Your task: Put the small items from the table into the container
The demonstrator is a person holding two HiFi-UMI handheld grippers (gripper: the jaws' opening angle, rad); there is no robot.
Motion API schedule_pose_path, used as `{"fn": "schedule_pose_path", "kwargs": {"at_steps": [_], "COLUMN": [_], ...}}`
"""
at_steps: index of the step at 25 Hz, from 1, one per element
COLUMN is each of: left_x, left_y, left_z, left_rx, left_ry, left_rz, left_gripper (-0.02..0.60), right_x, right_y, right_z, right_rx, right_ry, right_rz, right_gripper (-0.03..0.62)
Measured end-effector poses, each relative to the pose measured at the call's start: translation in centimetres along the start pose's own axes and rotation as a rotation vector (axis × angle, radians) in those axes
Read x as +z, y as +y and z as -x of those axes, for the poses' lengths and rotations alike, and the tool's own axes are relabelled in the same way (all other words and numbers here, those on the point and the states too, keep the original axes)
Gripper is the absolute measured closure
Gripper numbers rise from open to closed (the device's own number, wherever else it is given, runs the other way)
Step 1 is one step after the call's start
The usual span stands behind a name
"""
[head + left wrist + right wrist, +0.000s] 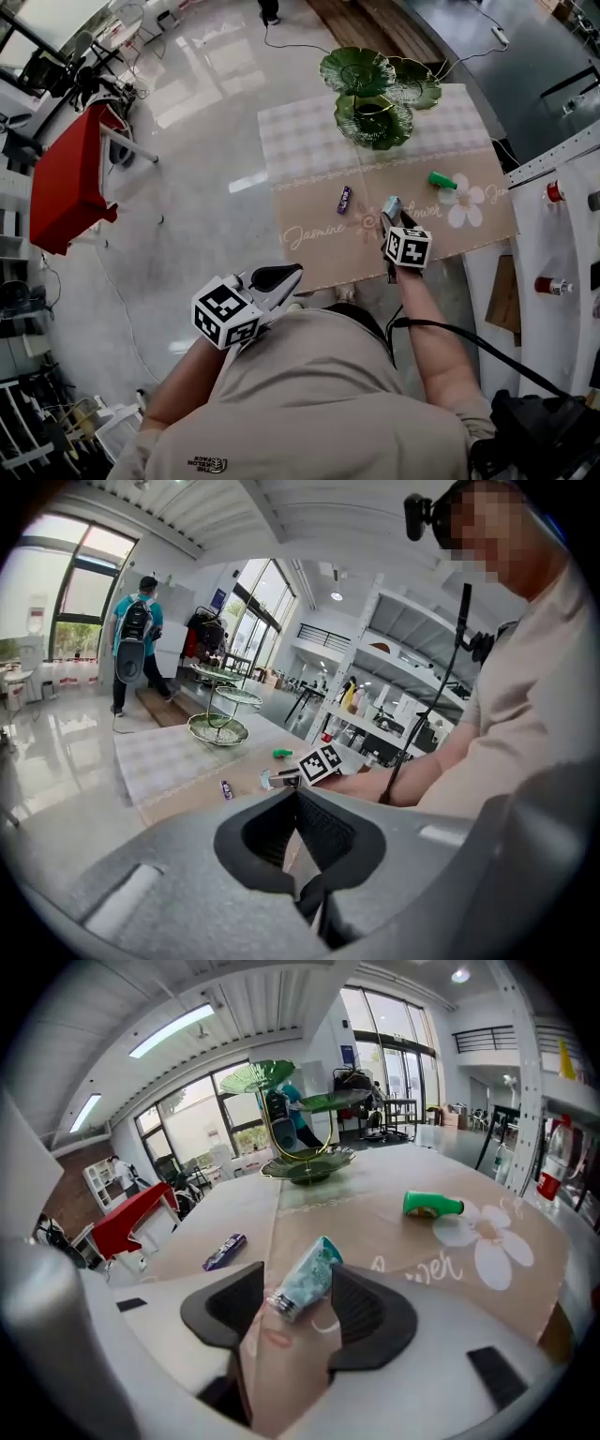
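A teal tube (391,205) (305,1279) lies on the tan table cloth (309,253), and my right gripper (391,218) (295,1299) stands open around it, one pad on either side. A purple packet (345,199) (224,1252) lies to the tube's left, a green bottle (442,180) (433,1206) to its right. The container, a tiered stand of green leaf dishes (375,120) (307,1166), stands at the table's far side. My left gripper (281,277) (296,794) hovers off the table near the person's body, shut and empty.
A red table (66,183) stands on the glossy floor at left. White shelving (562,216) with bottles flanks the table's right side. A cable (450,328) runs from the right gripper. A person in a teal jacket (136,644) stands far off.
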State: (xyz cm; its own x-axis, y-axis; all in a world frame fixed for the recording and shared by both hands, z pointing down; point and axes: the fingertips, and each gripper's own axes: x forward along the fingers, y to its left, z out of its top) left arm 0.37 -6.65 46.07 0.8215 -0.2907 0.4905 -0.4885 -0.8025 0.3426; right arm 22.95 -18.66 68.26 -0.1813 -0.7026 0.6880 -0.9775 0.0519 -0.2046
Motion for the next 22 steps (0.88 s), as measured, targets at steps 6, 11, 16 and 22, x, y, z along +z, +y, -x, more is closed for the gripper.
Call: {"fn": "schedule_pose_path", "kwargs": {"at_steps": [6, 11, 16, 22], "left_x": [1.5, 1.7, 2.2, 2.8], "left_y": [1.3, 1.7, 1.7, 1.5], "left_z": [-1.4, -2.3, -3.1, -4.1], "left_rx": [0.076, 0.116, 0.144, 0.166], "left_ry": [-0.013, -0.018, -0.034, -0.067], "left_rz": [0.026, 0.052, 0.066, 0.078], "left_gripper": [0.574, 0.574, 0.574, 0.574], "right_x": [-0.1, -0.7, -0.6, 0.1], "right_y": [-1.1, -1.3, -0.3, -0.6], "right_z": [-3.7, -4.9, -4.6, -3.4], "right_rx": [-0.010, -0.008, 0.051, 0.133], "right_ry": [0.042, 0.109, 0.094, 0.106], "right_rz": [0.017, 0.199, 0.377, 0.411], "right_gripper": [0.353, 0.353, 0.401, 0.402]}}
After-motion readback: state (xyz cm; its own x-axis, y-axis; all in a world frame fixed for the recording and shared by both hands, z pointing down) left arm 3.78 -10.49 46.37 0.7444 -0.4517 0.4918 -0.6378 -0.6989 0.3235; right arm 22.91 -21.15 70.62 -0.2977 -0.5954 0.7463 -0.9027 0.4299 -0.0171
